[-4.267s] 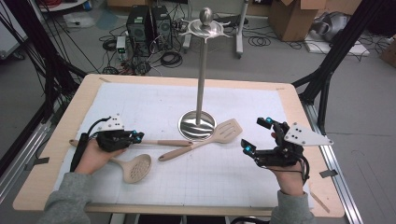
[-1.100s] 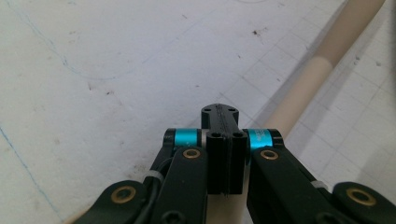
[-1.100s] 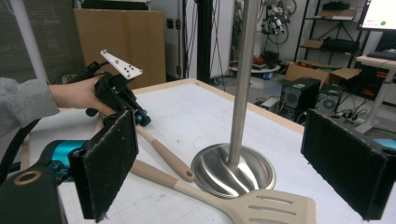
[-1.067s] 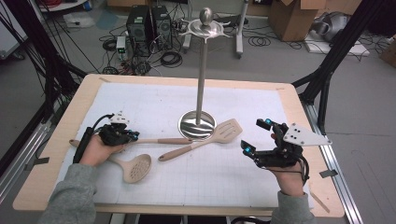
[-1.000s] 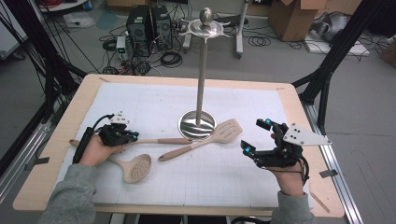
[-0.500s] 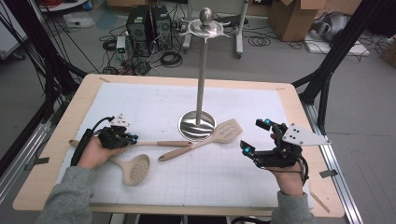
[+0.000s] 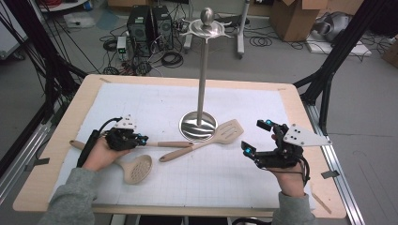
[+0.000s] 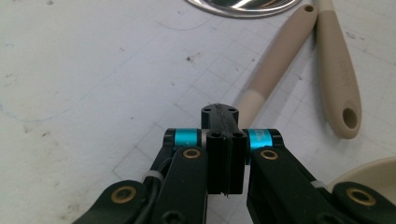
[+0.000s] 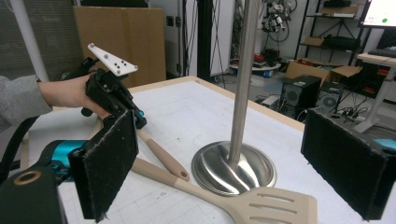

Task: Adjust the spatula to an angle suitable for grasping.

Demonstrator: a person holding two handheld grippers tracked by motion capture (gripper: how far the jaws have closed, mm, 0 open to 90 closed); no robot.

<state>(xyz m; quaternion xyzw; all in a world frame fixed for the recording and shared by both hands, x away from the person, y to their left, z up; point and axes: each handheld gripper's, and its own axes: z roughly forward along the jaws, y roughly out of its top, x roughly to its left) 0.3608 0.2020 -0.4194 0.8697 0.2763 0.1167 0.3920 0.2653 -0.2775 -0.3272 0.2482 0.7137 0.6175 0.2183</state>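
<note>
The steel stand (image 7: 201, 96) rises mid-table, its hooks high above its base. Near it lie three beige utensils: the slotted turner (image 7: 206, 138) just right of the base, the skimmer (image 7: 136, 168) near-left, and the long-handled utensil (image 7: 165, 144) between them. The left gripper (image 8: 219, 122) is clamped tight on that long handle's middle — a grip far from either end, so the utensil could swing on lifting and knock the turner's handle lying just beside it. The right gripper (image 9: 219, 163) waits with jaws wide, holding nothing — too far right to steady a slip.
</note>
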